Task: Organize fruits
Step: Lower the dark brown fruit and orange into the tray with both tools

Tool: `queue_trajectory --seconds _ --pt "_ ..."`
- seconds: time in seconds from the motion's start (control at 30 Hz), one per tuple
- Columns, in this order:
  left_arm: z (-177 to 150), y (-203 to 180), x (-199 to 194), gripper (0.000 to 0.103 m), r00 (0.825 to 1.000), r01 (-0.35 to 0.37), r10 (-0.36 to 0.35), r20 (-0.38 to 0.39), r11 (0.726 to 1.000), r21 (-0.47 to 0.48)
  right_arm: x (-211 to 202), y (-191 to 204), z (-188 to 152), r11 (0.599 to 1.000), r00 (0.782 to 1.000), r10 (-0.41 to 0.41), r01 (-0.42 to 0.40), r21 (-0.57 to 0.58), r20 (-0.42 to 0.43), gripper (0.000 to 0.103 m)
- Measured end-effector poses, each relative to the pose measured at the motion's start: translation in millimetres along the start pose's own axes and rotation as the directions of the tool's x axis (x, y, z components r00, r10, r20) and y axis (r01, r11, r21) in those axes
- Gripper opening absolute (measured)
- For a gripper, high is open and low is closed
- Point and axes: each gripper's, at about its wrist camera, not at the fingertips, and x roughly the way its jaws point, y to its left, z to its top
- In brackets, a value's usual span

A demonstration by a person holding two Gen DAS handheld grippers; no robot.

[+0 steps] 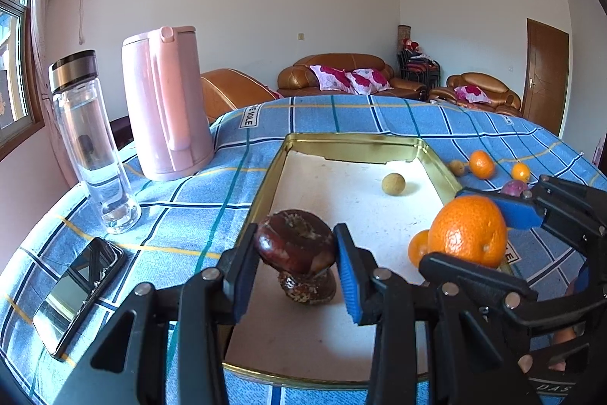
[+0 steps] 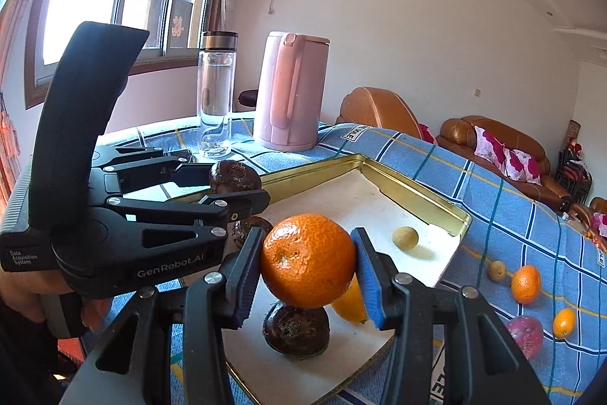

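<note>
My left gripper (image 1: 297, 253) is shut on a dark brown water chestnut (image 1: 296, 240), held just above the gold-rimmed tray (image 1: 356, 139). A second chestnut (image 1: 307, 285) lies on the tray's white floor right beneath it. My right gripper (image 2: 308, 268) is shut on a mandarin (image 2: 308, 260) over the tray's near right corner, above another chestnut (image 2: 296, 331) and a small orange fruit (image 2: 351, 304). A longan (image 1: 393, 183) lies alone further back in the tray. On the cloth to the right lie a longan (image 2: 497, 270), a mandarin (image 2: 525, 283), a kumquat (image 2: 564, 322) and a purple fruit (image 2: 525, 335).
A pink kettle (image 1: 167, 105) and a glass bottle (image 1: 91, 143) stand left of the tray on the blue checked tablecloth (image 1: 189, 215). A phone (image 1: 79, 295) lies flat near the left front edge. The two grippers sit close side by side. Brown sofas are behind the table.
</note>
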Motion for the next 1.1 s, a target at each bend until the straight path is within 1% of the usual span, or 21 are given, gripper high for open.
queue_trajectory --seconds 0.67,1.0,1.1 --pt "-12.7 6.0 18.5 0.040 0.994 0.004 0.001 -0.111 0.999 0.041 25.0 8.7 -1.4 0.999 0.993 0.042 -0.044 -0.024 -0.112 0.048" --pt "-13.2 7.9 17.4 0.041 0.994 0.000 0.005 -0.113 0.999 0.047 23.2 10.3 -1.8 0.997 0.991 0.066 -0.069 -0.021 -0.120 0.049" --pt "-13.6 7.5 16.6 0.041 0.994 -0.004 0.010 -0.112 0.999 0.052 22.3 10.6 -1.9 0.998 0.991 0.060 -0.063 -0.024 -0.118 0.051"
